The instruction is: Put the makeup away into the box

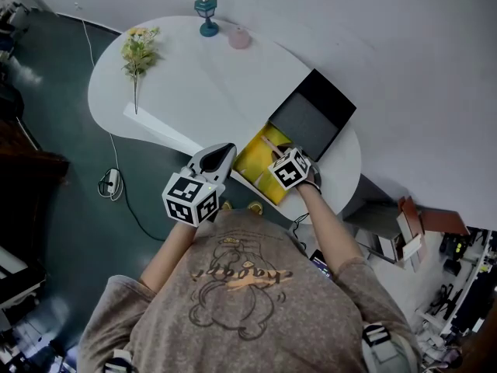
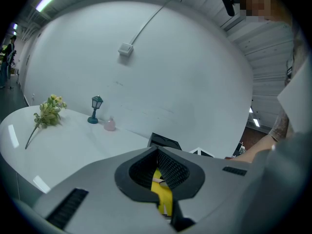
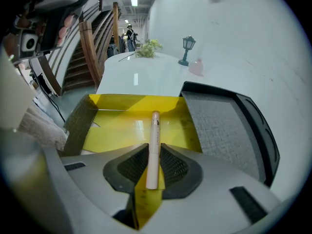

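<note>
A box with a yellow inside stands open at the table's near right edge, its dark lid folded back behind it. My right gripper points steeply down into the box, shut on a slim cream makeup stick. In the right gripper view the stick runs forward from the right gripper over the yellow box wall and floor. The grey-lined lid lies to the right. My left gripper hovers just left of the box, shut and empty. In the left gripper view, the left gripper frames a strip of the yellow box.
On the white round table a flower sprig lies at the far left. A small teal lamp and a pink bottle stand at the far edge. A cable trails on the dark floor at left.
</note>
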`<state>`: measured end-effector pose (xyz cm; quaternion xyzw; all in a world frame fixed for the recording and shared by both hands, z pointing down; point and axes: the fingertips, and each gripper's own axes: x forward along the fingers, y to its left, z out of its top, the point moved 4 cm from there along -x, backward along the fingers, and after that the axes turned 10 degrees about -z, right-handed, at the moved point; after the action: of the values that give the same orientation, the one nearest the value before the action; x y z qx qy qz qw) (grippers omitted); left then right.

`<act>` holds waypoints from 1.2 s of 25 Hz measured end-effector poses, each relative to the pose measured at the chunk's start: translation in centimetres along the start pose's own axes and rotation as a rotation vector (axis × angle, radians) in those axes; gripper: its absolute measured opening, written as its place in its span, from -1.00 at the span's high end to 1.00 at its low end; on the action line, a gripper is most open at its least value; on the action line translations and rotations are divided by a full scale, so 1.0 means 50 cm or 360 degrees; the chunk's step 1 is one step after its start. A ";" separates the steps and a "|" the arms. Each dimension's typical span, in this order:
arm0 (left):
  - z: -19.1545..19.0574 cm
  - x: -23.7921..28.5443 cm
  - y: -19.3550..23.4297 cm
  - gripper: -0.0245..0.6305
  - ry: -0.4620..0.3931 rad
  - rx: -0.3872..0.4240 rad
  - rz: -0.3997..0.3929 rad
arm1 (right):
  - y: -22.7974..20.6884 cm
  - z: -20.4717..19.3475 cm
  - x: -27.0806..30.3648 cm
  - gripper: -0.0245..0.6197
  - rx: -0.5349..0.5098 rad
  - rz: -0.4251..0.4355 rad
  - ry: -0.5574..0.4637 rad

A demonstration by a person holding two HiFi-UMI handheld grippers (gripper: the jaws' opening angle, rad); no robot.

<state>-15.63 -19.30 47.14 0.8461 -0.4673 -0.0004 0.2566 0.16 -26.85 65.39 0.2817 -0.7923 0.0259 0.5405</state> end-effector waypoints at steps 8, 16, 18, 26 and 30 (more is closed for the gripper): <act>-0.004 0.004 -0.009 0.86 0.0002 -0.0023 -0.0002 | -0.004 -0.002 -0.005 0.55 0.0004 -0.0035 -0.0054; -0.009 0.008 -0.021 0.86 0.0010 -0.0030 -0.0009 | -0.006 0.006 -0.030 0.54 0.0048 -0.0017 -0.0127; -0.010 0.011 -0.024 0.86 0.0010 -0.0031 -0.0015 | -0.009 0.011 -0.041 0.54 0.0057 -0.0025 -0.0155; -0.013 0.030 -0.041 0.86 0.0019 -0.0028 -0.0065 | -0.031 0.035 -0.105 0.54 0.0147 -0.0067 -0.0297; -0.012 0.044 -0.053 0.86 0.0028 -0.0017 -0.0100 | -0.048 0.043 -0.150 0.54 0.0223 -0.0105 -0.0392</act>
<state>-12.14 -19.63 47.03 0.8589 -0.4382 -0.0037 0.2651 1.41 -26.49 57.32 0.3459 -0.8392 0.0286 0.4187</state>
